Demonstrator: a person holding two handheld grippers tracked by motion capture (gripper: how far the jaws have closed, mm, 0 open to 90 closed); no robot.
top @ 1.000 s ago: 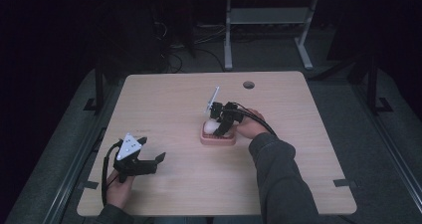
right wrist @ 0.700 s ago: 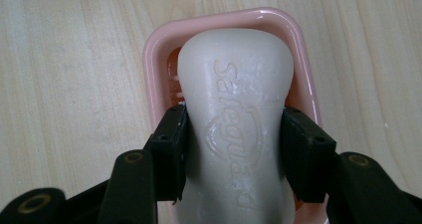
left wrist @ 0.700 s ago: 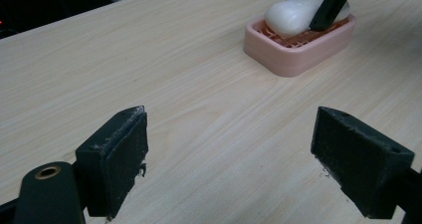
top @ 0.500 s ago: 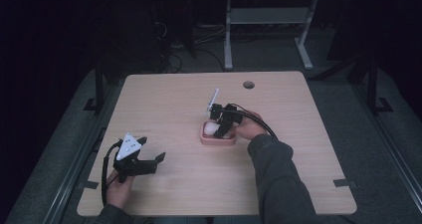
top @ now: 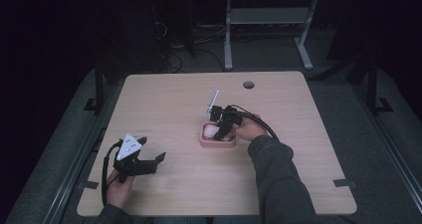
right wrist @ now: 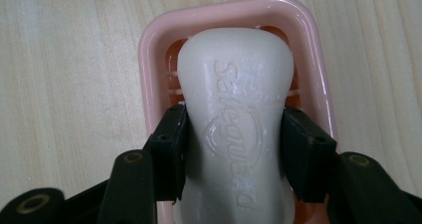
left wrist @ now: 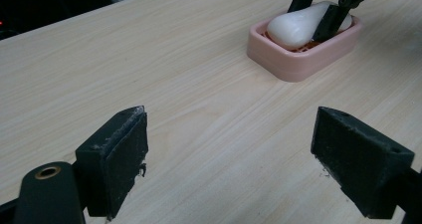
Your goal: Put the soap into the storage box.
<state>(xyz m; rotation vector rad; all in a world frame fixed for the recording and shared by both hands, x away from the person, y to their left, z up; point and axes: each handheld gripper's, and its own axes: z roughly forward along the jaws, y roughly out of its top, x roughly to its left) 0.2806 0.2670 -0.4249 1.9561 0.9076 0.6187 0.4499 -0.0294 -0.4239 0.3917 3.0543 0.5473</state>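
While the left gripper (top: pixel 149 160) stays put near the table's (top: pixel 169 94) front edge, jaws wide apart, the right gripper (right wrist: pixel 234 149) remains clamped on the soap bar (right wrist: pixel 239 119), tilted in the pink soap dish (right wrist: pixel 149 45), barely shifted.

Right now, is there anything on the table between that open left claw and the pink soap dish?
No. The left gripper view shows bare wood from the left gripper to the soap dish.

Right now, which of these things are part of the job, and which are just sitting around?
In the job:
soap bar
pink soap dish
right gripper, clamped on the soap

Just there:
left gripper, open, resting apart
table
metal stand behind
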